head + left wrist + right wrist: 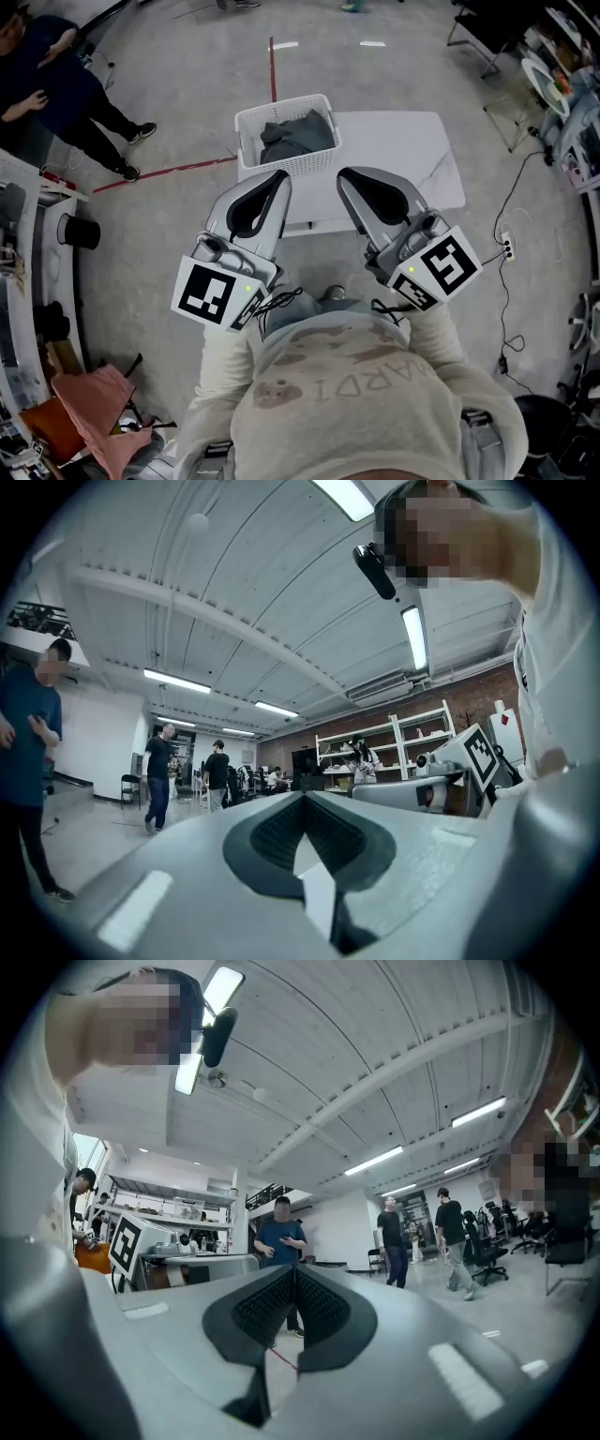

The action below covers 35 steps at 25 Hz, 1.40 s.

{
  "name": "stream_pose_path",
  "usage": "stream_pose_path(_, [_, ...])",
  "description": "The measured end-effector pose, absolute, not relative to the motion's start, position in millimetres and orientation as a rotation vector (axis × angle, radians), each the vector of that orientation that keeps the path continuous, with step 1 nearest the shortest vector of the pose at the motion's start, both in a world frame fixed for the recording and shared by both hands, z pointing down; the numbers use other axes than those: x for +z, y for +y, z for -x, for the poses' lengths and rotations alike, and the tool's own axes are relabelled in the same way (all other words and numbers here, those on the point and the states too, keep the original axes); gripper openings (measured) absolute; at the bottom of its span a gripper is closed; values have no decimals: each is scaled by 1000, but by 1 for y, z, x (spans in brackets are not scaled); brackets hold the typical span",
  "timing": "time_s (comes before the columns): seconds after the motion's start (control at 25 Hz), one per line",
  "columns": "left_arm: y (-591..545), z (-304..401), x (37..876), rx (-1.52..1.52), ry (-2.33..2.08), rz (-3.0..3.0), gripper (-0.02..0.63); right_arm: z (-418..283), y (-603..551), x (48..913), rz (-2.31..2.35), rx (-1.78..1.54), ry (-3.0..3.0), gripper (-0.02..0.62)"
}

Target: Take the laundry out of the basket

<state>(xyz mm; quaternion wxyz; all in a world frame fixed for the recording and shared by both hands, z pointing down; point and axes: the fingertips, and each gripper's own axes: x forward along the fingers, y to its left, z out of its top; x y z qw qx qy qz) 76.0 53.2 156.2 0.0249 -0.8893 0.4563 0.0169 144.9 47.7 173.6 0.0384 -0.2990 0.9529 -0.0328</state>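
A white slatted laundry basket (pixel 246 131) stands on the left end of a white table (pixel 412 155). Dark grey laundry (pixel 298 137) lies bunched inside it. My left gripper (pixel 279 178) and right gripper (pixel 345 178) are held side by side in front of my chest, short of the table's near edge and apart from the basket. Both are shut with nothing between the jaws. The left gripper (pixel 302 801) and the right gripper (pixel 294 1269) point out across the room, so the gripper views show ceiling and people, not the basket.
A person in dark clothes (pixel 56 89) stands at the far left. Red tape (pixel 272 66) runs across the floor behind the basket. A pink cloth (pixel 94 403) and clutter lie at the lower left. A power strip and cable (pixel 506 248) lie right of the table.
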Motion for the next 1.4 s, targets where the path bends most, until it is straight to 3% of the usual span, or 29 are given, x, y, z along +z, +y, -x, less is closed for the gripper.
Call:
stream_pose_path(1.0, [-165,51,182,-8,1236,2873,0,-24,-162,195,1096,-167,2903,35])
stream_pose_path(1.4, [-220,67,204,-16,1175,2935,0,-16,-216,228,1218,-254,2956,43])
